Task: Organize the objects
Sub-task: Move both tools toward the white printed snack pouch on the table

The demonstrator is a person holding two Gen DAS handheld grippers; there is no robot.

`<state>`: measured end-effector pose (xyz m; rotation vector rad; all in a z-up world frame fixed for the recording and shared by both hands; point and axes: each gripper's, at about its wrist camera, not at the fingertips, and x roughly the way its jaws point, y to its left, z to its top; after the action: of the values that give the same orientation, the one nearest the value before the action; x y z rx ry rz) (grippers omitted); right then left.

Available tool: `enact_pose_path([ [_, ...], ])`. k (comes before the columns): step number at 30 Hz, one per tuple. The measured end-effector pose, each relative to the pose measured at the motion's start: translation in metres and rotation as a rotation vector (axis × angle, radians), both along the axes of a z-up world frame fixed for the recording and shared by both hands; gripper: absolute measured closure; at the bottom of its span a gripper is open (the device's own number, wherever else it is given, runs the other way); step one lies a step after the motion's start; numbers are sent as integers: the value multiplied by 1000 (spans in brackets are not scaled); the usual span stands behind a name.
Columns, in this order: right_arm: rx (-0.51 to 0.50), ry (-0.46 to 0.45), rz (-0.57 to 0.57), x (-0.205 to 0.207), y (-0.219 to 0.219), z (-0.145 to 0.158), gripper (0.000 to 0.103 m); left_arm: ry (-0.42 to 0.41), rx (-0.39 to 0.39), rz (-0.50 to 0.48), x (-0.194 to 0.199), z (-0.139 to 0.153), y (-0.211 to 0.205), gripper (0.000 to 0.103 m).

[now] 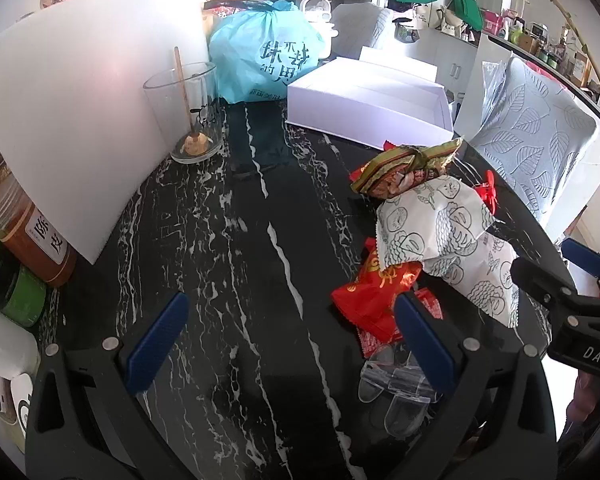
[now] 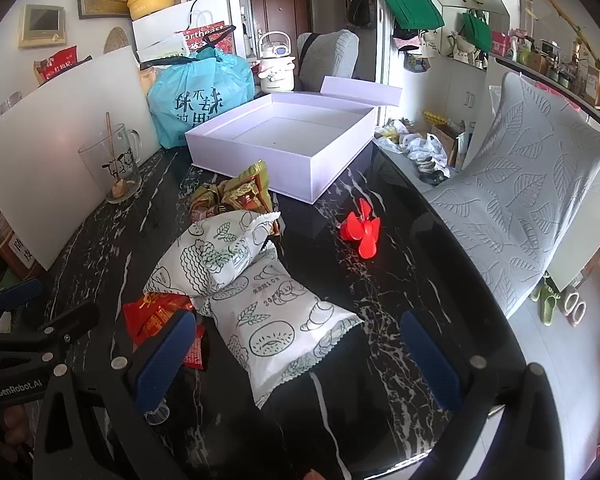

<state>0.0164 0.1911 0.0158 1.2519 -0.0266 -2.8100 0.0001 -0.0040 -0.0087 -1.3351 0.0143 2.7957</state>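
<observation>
Both the left gripper (image 1: 292,344) and right gripper (image 2: 300,360) hang over the marble table (image 1: 228,240) with fingers spread wide, holding nothing. The snack packets (image 2: 260,300) lie heaped just short of the empty white box (image 2: 260,152), likely their destination.

A: Daylight comes from the back of the room; in the left wrist view the window strip beside the crumpled turquoise plastic bag (image 1: 266,54) is blown out white.

B: It glares softly off the tall white foam board (image 1: 80,120), and the glossy black white-veined marble tabletop (image 2: 384,280) mirrors the shallow white cardboard box (image 2: 284,140).

A: Both views are sharp in the middle, bent and black-cornered at the rims.
</observation>
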Motion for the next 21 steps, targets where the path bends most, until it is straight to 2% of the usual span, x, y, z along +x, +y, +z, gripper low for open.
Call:
enact_pose_path([
  [21, -5, -10, 3, 3, 0, -3, 0, -11, 2, 0, 4, -1, -1, 0],
])
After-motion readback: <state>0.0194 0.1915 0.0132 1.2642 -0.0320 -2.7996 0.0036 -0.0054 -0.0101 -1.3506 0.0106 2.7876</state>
